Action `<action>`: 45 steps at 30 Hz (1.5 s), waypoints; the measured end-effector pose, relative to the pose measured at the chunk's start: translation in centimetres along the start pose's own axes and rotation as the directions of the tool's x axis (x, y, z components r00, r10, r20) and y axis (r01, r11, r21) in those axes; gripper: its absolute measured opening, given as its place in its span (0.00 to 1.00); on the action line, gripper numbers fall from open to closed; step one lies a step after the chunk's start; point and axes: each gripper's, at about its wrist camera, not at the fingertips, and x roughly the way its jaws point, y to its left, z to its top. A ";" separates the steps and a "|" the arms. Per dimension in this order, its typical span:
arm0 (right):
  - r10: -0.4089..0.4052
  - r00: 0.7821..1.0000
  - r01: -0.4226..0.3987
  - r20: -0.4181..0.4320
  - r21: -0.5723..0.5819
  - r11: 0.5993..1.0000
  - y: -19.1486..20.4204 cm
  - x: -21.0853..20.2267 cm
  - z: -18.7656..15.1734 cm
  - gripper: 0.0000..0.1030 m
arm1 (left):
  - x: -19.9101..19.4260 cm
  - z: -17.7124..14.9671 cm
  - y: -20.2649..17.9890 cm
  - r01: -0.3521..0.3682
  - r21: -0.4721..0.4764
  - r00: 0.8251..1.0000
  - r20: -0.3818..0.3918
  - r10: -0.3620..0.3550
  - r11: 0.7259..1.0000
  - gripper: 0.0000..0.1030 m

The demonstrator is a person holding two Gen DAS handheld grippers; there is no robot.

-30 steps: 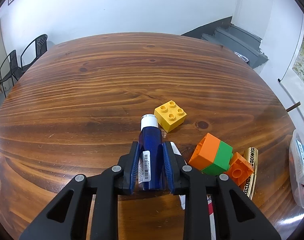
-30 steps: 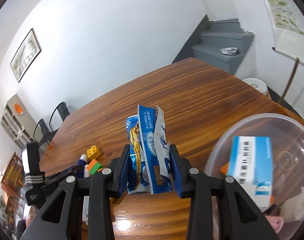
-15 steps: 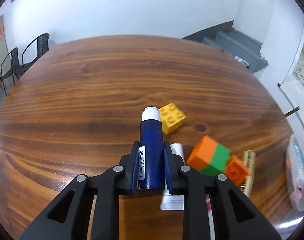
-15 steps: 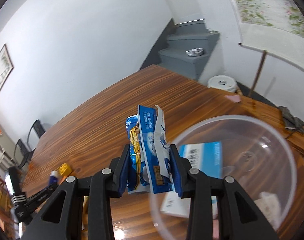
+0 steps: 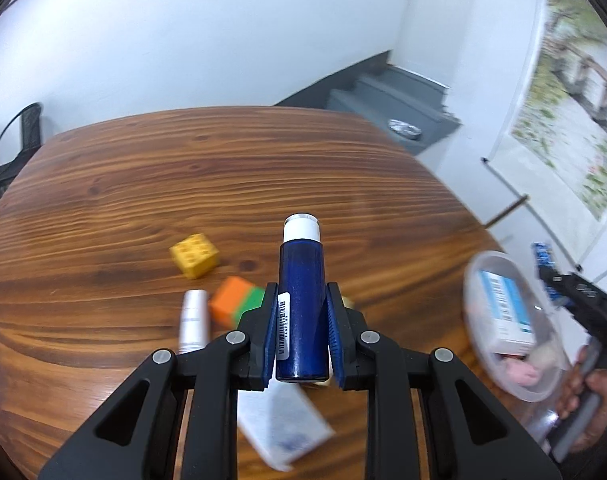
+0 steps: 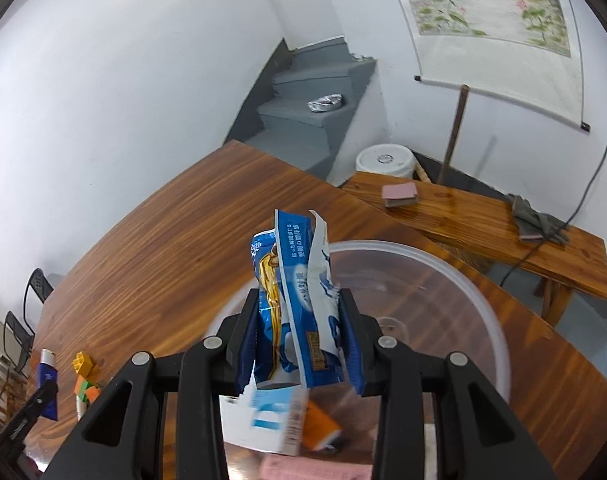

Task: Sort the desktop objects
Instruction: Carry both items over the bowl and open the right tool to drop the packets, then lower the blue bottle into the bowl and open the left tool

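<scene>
My left tool (image 5: pixel 302 334): clamped on a blue bottle (image 5: pixel 302 304) with white cap, raised above the table (image 5: pixel 143 184).
My right tool (image 6: pixel 306 344): clamped on a blue snack packet (image 6: pixel 299 300), held over the clear plastic tub (image 6: pixel 479 304).
In tub: a blue-and-white box (image 6: pixel 259 426).
On table: yellow block (image 5: pixel 194 255), orange-green block (image 5: pixel 236 305), silver tube (image 5: pixel 193 320).

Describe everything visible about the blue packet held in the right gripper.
The blue packet is a crumpled, glossy foil-like pouch, blue and white with a gold streak and printed characters. Its top edge is torn open, one flap standing up. It stands upright, pinched at its lower half between the right gripper's blue-padded fingers. It hangs above the clear plastic bowl, which holds a white-and-blue box.
</scene>
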 end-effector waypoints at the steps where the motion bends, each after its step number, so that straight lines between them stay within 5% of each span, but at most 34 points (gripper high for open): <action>1: -0.015 1.000 0.015 -0.005 -0.005 1.000 -0.2 0.1 -0.1 0.39 | 0.0 0.0 -0.9 0.016 0.015 1.000 -0.003 -0.016 1.000 0.23; 12: -0.027 0.999 0.027 -0.047 -0.011 1.000 -2.4 0.4 -0.3 0.40 | 0.9 -0.2 -9.2 0.188 0.100 0.982 -0.053 -0.183 0.977 0.23; 23: 0.006 1.000 -0.007 0.018 0.074 0.997 -4.5 -1.1 0.1 0.42 | 2.5 -1.1 -14.1 0.270 0.139 0.959 -0.121 -0.255 0.953 0.23; 43: -0.019 0.989 -0.011 0.148 0.199 0.980 -6.8 -3.8 0.6 0.42 | 5.4 -3.1 -21.6 0.452 0.192 0.877 -0.273 -0.395 0.871 0.24; 45: -0.018 0.989 -0.013 0.149 0.207 0.978 -7.0 -3.8 0.6 0.42 | 5.9 -3.0 -21.2 0.460 0.150 0.864 -0.302 -0.402 0.875 0.33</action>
